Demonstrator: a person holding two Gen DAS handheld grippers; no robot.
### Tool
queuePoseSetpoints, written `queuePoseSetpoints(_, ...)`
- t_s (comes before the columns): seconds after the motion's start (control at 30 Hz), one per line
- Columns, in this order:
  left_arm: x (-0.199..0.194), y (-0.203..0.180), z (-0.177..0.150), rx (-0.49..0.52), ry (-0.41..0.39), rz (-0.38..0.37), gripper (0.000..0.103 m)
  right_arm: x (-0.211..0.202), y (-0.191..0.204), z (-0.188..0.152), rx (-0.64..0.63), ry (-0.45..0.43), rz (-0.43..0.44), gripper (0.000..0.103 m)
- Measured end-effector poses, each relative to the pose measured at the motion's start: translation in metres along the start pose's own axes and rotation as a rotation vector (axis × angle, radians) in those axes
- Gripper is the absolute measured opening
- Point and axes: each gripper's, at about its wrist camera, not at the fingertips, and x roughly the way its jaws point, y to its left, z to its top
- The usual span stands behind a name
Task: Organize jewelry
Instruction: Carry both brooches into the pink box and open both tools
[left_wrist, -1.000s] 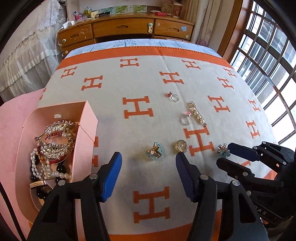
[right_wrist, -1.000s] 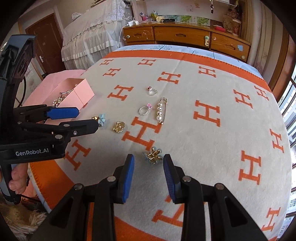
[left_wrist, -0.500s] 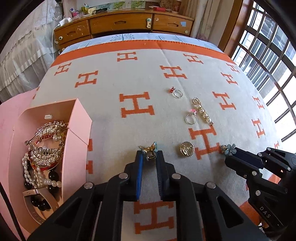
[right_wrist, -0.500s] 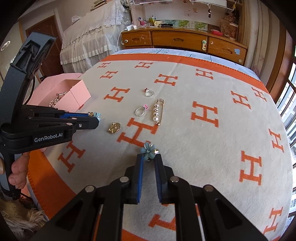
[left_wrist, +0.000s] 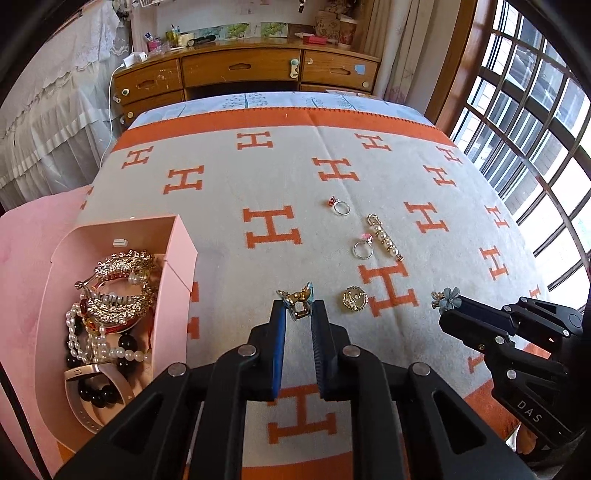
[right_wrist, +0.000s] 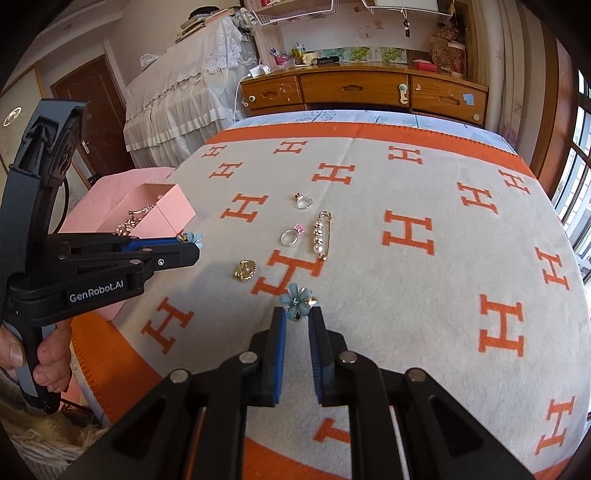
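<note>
You are in a home bedroom: an orange-and-grey H-patterned blanket (left_wrist: 229, 206) covers the bed, a wooden chest of drawers (left_wrist: 243, 74) cluttered with toiletries stands at the far wall, lace-draped furniture (right_wrist: 184, 92) at left, gridded windows (left_wrist: 528, 129) at right.
</note>
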Motion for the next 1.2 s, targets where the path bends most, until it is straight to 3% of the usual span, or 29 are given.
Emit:
queuePoseSetpoints(0.23, -0.049, 0.014, -0.005, -0.017, -0.081, 0.008, 0.012, -0.021, 0.024, 0.007, -0.034, -0.049, 0.017, 0.012)
queuePoseSetpoints(0.53, -0.12, 0.06, -0.01, -0.067, -0.187, 0.108, 0.012, -0.05, 0.074, 0.029, -0.099, -0.131, 0.063, 0.012)
queuePoseSetpoints(0.73, -0.152, 0.103, -0.018, -0.14, -0.241, 0.165, 0.012, -0.056, 0.104, 0.056, -0.096, -0.156, 0.148, 0.012)
queuePoseSetpoints(0.97, -0.142, 0.145, -0.035, -0.218, -0.213, 0.154, 0.012, -0.039, 0.145, 0.081, -0.112, -0.113, 0.262, 0.012)
queuePoseSetpoints(1.2, -0.107, 0.164, -0.048, -0.235, -0.14, 0.104, 0.012, 0.001, 0.172, 0.084, -0.109, -0.003, 0.312, 0.012)
